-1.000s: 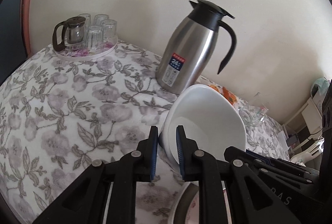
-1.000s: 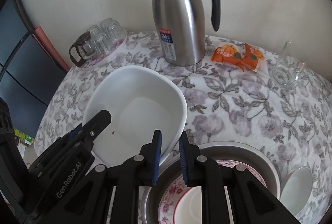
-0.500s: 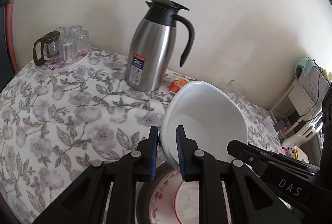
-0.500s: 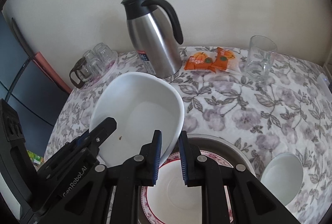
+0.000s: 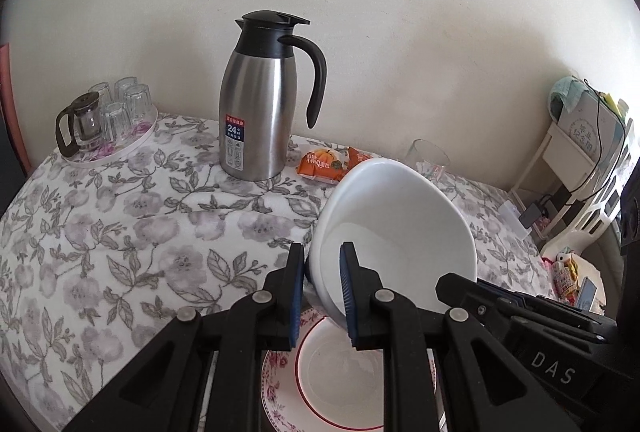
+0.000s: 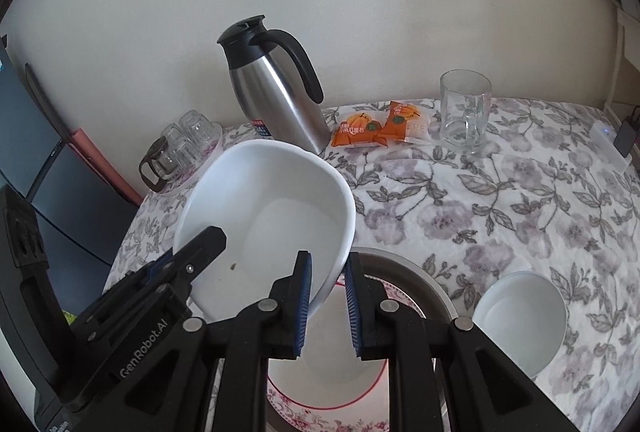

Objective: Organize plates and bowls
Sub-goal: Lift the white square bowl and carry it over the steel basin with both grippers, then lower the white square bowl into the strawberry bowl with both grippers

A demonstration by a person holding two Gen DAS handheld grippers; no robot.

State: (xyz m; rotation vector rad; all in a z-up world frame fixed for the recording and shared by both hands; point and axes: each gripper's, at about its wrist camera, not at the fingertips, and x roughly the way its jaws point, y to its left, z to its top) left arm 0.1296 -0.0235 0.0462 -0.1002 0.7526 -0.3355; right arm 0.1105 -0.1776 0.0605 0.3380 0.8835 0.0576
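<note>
A large white bowl (image 5: 396, 232) hangs tilted above the table, held at its rim from both sides. My left gripper (image 5: 322, 296) is shut on the bowl's near-left rim. My right gripper (image 6: 328, 300) is shut on the bowl (image 6: 272, 216) at its right rim. Directly under the bowl a floral plate with a red ring (image 6: 320, 416) lies inside a metal basin (image 6: 420, 280). The same plate (image 5: 276, 372) shows below my left fingers. A small white bowl (image 6: 520, 316) sits on the flowered cloth to the right of the basin.
A steel thermos jug (image 5: 256, 111) stands at the back by the wall. A tray of upturned glasses with a small teapot (image 5: 104, 119) is at the back left. Orange snack packets (image 6: 380, 127) and a glass mug (image 6: 464, 111) lie at the back right. White shelves (image 5: 580, 159) stand beyond the table's right edge.
Both grippers have carried the bowl to the right and slightly up. It now hangs over the basin with the floral plate, which has come fully into view beneath it.
</note>
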